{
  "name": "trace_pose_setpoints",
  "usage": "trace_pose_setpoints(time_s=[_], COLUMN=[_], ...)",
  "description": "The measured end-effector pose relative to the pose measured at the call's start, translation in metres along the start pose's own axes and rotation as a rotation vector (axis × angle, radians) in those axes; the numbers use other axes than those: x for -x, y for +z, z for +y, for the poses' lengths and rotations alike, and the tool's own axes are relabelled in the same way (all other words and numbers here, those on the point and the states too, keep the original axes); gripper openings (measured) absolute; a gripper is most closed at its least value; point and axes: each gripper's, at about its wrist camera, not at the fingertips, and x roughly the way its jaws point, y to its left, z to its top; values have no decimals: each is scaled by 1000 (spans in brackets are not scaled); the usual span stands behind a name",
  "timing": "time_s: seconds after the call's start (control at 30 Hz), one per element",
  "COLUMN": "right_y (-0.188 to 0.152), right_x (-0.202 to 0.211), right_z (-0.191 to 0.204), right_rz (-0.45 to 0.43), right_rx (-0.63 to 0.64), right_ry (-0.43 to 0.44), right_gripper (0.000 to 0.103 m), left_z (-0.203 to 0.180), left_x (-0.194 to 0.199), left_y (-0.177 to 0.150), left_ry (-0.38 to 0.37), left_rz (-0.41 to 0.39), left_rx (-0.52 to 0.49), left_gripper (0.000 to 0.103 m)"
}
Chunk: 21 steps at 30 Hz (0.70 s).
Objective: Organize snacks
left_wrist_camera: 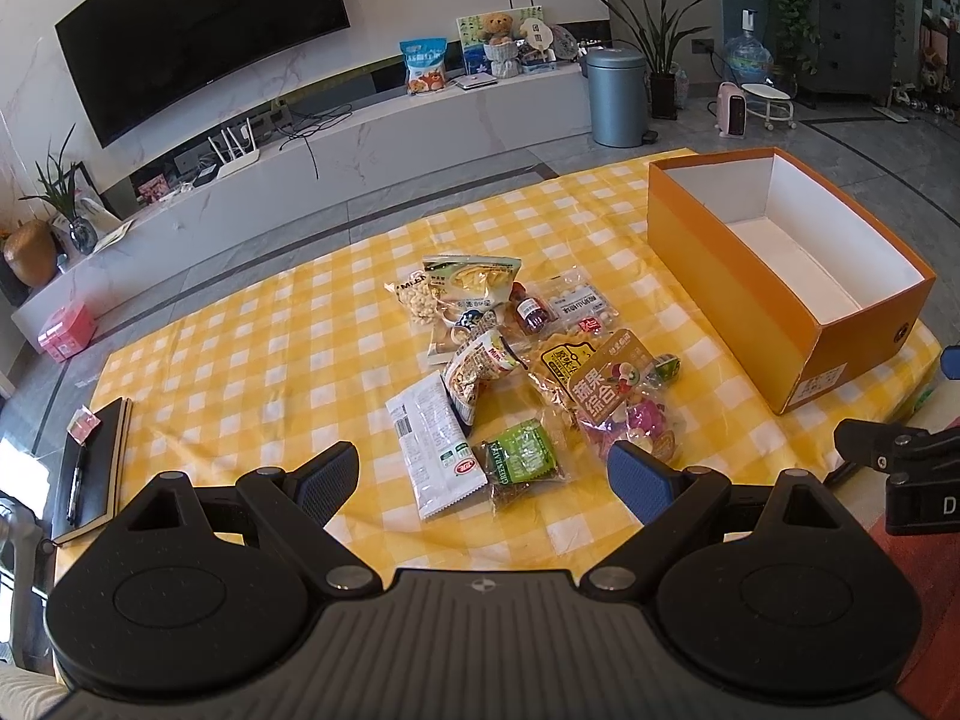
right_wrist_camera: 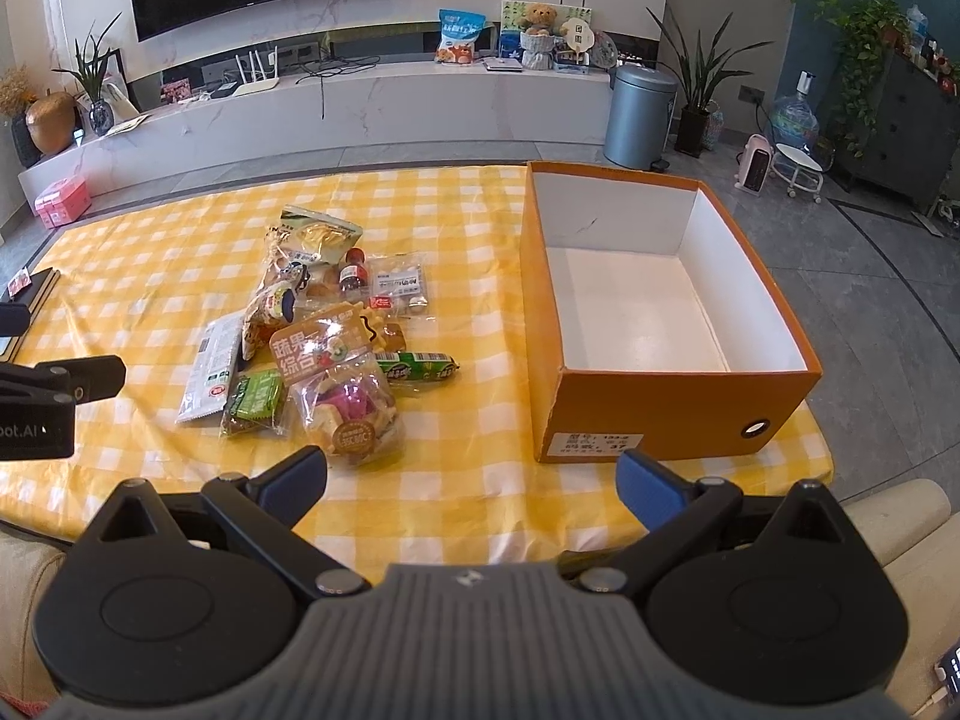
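Several snack packets lie in a heap on the yellow checked cloth (left_wrist_camera: pixel 252 324) (right_wrist_camera: pixel 156 252). Among them are a white sachet (left_wrist_camera: pixel 433 450) (right_wrist_camera: pixel 209 373), a green packet (left_wrist_camera: pixel 523 459) (right_wrist_camera: pixel 255 397), an orange-labelled bag of dried fruit (left_wrist_camera: pixel 624 402) (right_wrist_camera: pixel 342 390) and a green candy roll (right_wrist_camera: pixel 417 367). An empty orange box (left_wrist_camera: pixel 708 276) (right_wrist_camera: pixel 672 408) with a white inside stands to the right of the heap. My left gripper (left_wrist_camera: pixel 483 474) is open, hovering just short of the heap. My right gripper (right_wrist_camera: pixel 471 483) is open over bare cloth, in front of the gap between the heap and the box.
A black notebook with a pen (left_wrist_camera: pixel 90 474) lies at the cloth's left edge. Beyond the table are a white TV bench (right_wrist_camera: pixel 360 114), a grey bin (right_wrist_camera: pixel 637 114) and potted plants. A beige cushion (right_wrist_camera: pixel 900 516) sits by the near right corner.
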Motion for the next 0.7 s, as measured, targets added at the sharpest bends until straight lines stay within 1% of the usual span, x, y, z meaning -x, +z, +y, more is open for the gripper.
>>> trace_pose_setpoints(time_s=[0.03, 0.1, 0.23, 0.33, 0.43, 0.47, 0.53, 0.6, 0.63, 0.67, 0.7], right_y=[0, 1, 2, 2, 2, 1, 0, -2, -3, -2, -1], right_x=[0, -1, 0, 0, 0, 0, 0, 1, -1, -5, -8], right_z=[0, 1, 2, 2, 1, 0, 0, 0, 1, 3, 7], right_rz=[0, -1, -6, -10, -22, -32, -68, -119, -133, -134, -130], right_rx=[1, 3, 10, 11, 11, 13, 18, 31, 45, 64, 86], right_ry=[1, 4, 8, 11, 20, 28, 60, 122, 149, 160, 163], right_gripper=[100, 100, 100, 100, 100, 100, 100, 100, 100, 100, 99], left_z=[0, 1, 0, -1, 0, 0, 3, 7, 8, 8, 8], left_x=[1, 2, 1, 2, 2, 1, 1, -1, -4, -8, -13], left_y=[0, 0, 0, -1, -2, -3, -6, -9, -11, -11, -11], left_ry=[-6, -10, -27, -6, -19, 8, -20, -73, -95, -117, -134], left_rz=[-13, -15, 11, 14, 9, -13, -30, -38, -37, -30, -13], left_rx=[8, 9, 24, 8, 16, -8, 5, 27, 30, 33, 22], left_gripper=[103, 103, 103, 103, 103, 103, 103, 103, 99, 88, 83])
